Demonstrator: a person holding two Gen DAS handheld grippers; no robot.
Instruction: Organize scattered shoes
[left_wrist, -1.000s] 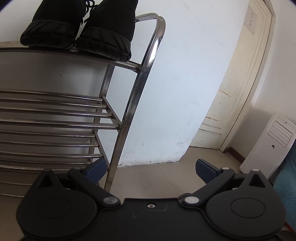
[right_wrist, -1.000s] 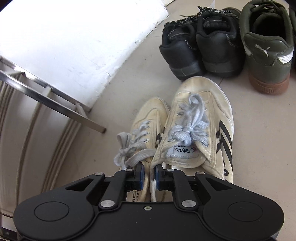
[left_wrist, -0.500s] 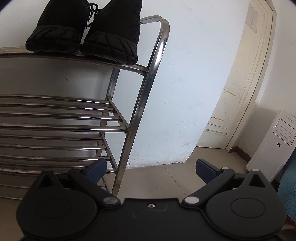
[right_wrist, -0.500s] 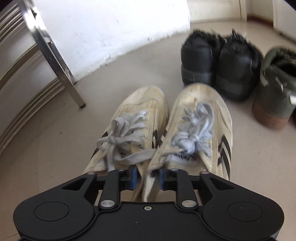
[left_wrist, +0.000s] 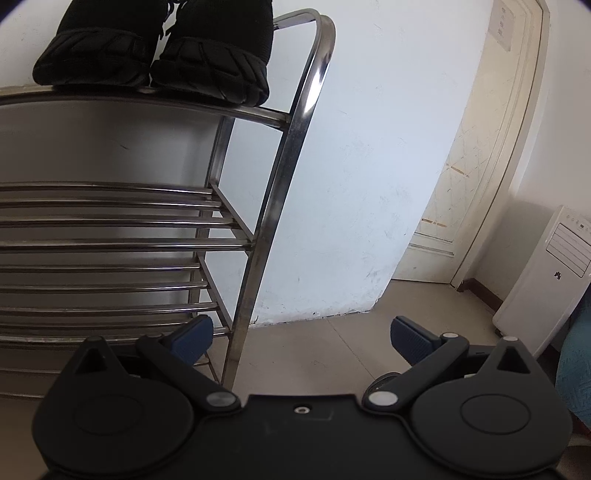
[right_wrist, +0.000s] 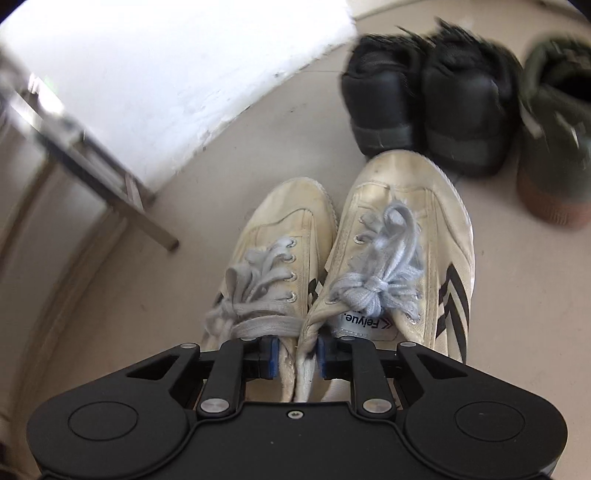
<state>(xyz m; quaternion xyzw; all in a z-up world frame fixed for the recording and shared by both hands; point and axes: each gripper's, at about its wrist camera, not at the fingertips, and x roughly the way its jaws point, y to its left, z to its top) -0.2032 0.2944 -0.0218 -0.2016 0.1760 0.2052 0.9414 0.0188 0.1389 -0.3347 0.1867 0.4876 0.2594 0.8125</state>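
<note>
My right gripper (right_wrist: 295, 356) is shut on the inner collars of a pair of cream canvas sneakers (right_wrist: 373, 266) with grey laces and black stripes, toes pointing away from me. A black pair (right_wrist: 428, 107) and an olive sneaker with a brown sole (right_wrist: 554, 125) sit on the floor beyond them. My left gripper (left_wrist: 301, 338) is open and holds nothing, facing the right end of a steel shoe rack (left_wrist: 258, 236). A pair of black shoes (left_wrist: 159, 48) rests on the rack's top shelf, above and left of the left gripper.
The rack's lower shelves (left_wrist: 103, 218) are bare bars. A rack leg (right_wrist: 147, 218) shows blurred at left in the right wrist view. A white wall, a cream door (left_wrist: 476, 158) and a white air cooler (left_wrist: 546, 277) stand to the right. Beige tile floor (left_wrist: 332, 354) lies ahead.
The right gripper keeps its hold on the cream sneakers while its view swings, with the other shoes and rack leg shifting behind them. The left gripper's view drifted slightly right along the rack.
</note>
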